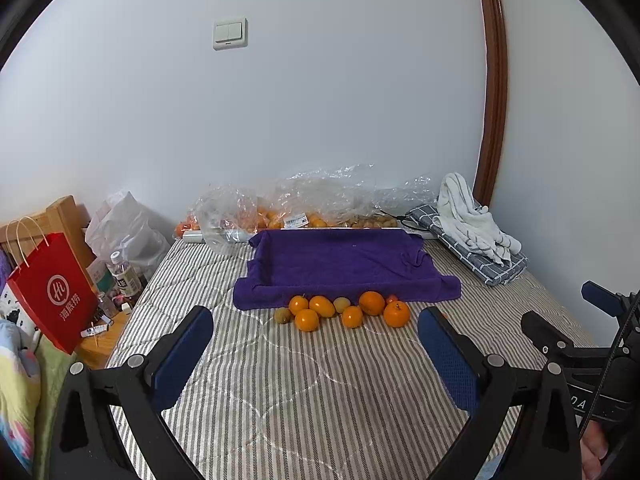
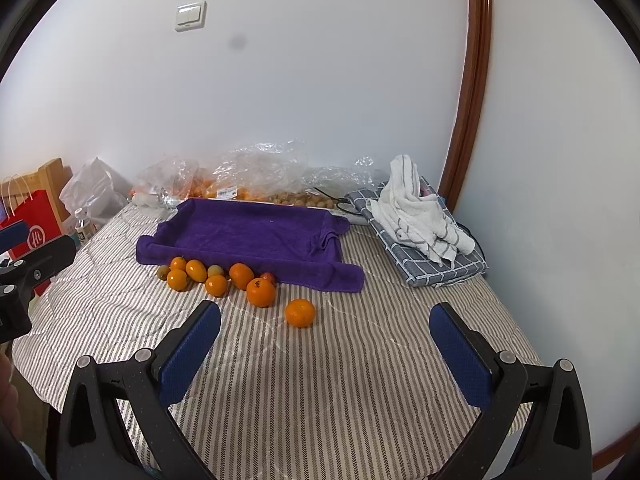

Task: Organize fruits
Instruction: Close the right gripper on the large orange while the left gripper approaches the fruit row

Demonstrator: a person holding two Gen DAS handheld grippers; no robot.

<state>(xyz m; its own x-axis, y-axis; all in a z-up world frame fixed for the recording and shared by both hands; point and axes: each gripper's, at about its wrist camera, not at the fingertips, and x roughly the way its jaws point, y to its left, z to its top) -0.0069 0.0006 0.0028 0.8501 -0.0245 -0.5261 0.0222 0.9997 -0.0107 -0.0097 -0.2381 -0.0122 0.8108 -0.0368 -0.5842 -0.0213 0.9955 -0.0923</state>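
Note:
Several oranges (image 1: 371, 303) and small yellow-green fruits (image 1: 283, 315) lie in a cluster on the striped bedspread, against the front edge of a purple towel-lined tray (image 1: 340, 264). In the right wrist view the cluster (image 2: 241, 276) sits left of centre and one orange (image 2: 300, 313) lies apart, nearer me. My left gripper (image 1: 316, 320) is open and empty, short of the fruit. My right gripper (image 2: 326, 318) is open and empty, just behind the lone orange. The right gripper also shows at the edge of the left wrist view (image 1: 568, 332).
Clear plastic bags of more fruit (image 1: 288, 208) lie along the wall behind the tray. A folded checked cloth with a white towel (image 1: 472, 236) sits at the right. A red paper bag (image 1: 52, 292) and bottles (image 1: 124, 276) stand off the bed's left edge.

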